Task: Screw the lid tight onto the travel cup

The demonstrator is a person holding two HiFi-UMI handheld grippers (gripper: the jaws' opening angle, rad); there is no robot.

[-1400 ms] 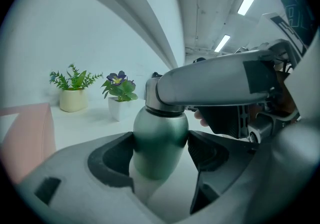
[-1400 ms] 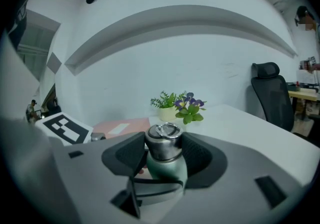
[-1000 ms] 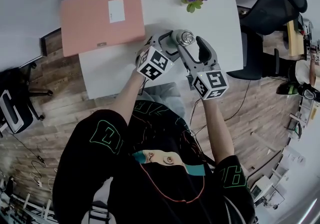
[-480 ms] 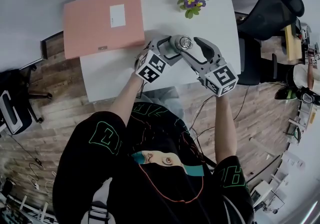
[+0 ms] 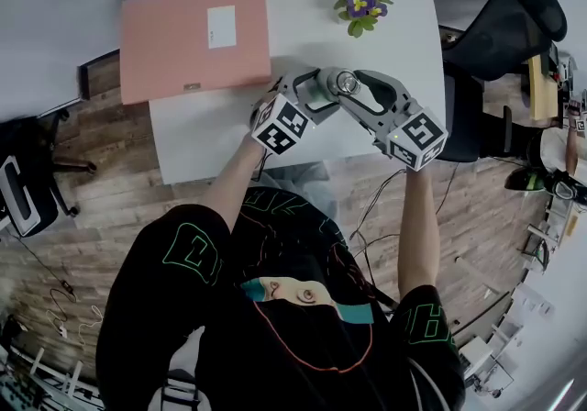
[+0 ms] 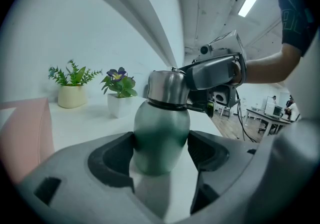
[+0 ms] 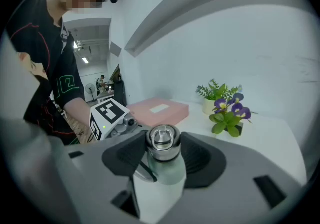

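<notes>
Head view: both grippers meet over the near edge of the white tabletop (image 5: 211, 129), left gripper (image 5: 310, 94) and right gripper (image 5: 356, 88) converging on a steel lid (image 5: 345, 82) seen from above. A pink folder (image 5: 194, 38) lies well apart to the left, and a potted flower (image 5: 365, 4) stands farther back. Left gripper view: the travel cup (image 6: 161, 133) stands upright on the tabletop, its green body pinched between the two pads at its widest part. The lid sits on the neck and looks level; whether the thread is seated cannot be told. Right gripper view: the jaws are closing on the lid, one pad to each side, and no gap shows between pad and metal. Judgement: the step in hand is taking hold of the lid to turn it while the left gripper braces the body. The next move calls for a firm pinch, then a rotation about the cup's upright axis, with the left grip steady so the body does not spin along or tip.
</notes>
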